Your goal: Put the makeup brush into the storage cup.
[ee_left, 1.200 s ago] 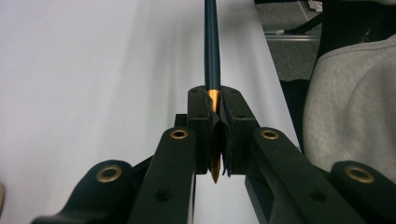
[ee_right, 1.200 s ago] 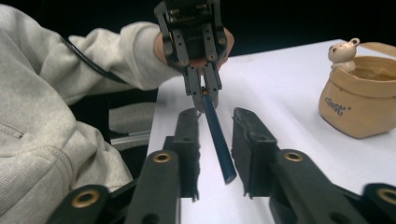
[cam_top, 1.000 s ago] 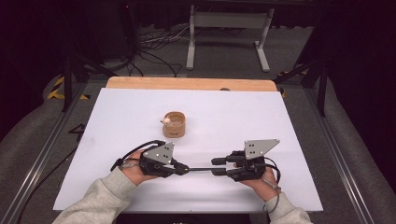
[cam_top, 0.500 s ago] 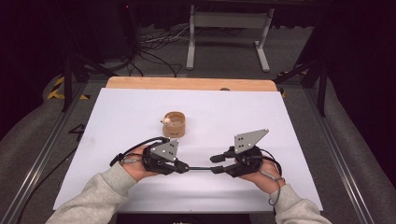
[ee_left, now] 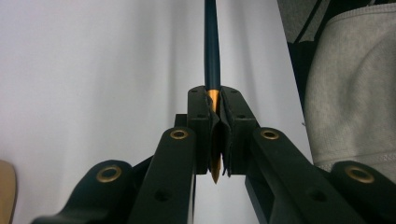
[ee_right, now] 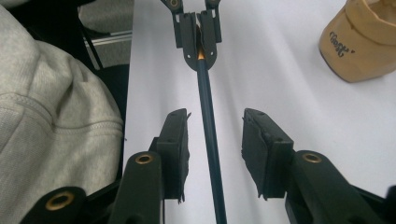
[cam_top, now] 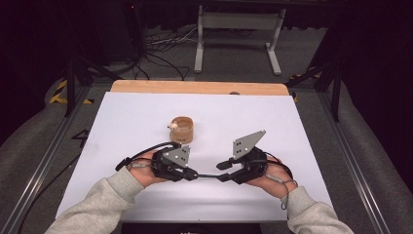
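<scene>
The long dark blue pencil [ee_right: 208, 135] looks smooth and a bit shiny, and its sharpened end shows bare yellow wood. The black plastic left gripper [ee_left: 215, 140] and the black plastic right gripper [ee_right: 215, 154] look dull, not shiny, with little brass-coloured metal rings, and their soft pads look rough and torn at the edges. The small round tan cup [cam_top: 182, 128] looks like plain wood, the flat white table top [cam_top: 311, 146] is smooth and dull like paper, and the grey sleeve [ee_right: 51, 126] is soft knitted cloth.

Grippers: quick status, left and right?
Left gripper: closed on the pencil at its sharpened end.
Right gripper: open, pencil between its jaws, untouched.
</scene>
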`<control>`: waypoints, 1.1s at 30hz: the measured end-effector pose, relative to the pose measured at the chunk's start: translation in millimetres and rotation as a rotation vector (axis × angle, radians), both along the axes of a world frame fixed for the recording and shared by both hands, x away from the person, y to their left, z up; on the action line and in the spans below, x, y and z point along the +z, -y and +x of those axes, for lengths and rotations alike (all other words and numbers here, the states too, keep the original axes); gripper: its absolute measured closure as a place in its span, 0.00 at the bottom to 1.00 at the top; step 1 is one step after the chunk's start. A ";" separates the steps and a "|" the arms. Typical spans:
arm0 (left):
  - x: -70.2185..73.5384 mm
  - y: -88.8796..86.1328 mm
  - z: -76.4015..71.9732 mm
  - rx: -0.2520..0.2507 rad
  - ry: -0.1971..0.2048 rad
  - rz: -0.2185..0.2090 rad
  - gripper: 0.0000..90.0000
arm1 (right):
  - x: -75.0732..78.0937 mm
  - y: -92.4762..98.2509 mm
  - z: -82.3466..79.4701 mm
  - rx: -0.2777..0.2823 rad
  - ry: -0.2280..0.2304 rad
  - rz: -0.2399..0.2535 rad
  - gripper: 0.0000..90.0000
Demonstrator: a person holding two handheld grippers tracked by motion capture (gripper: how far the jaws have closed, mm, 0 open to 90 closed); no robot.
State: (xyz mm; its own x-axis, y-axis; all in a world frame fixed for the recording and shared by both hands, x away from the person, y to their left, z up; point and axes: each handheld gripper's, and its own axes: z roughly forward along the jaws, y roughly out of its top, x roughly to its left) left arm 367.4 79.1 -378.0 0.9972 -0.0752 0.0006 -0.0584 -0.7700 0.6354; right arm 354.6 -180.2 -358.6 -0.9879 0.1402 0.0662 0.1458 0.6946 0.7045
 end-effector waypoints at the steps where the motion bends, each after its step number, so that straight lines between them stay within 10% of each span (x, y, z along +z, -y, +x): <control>1: -0.1 0.6 0.4 -0.001 -0.002 0.003 0.93 | 0.6 -1.1 0.1 -0.002 0.002 -0.013 0.67; 33: -2.7 9.8 4.5 0.011 -0.008 0.099 0.93 | -1.7 -28.5 4.4 -0.016 -0.033 -0.326 0.66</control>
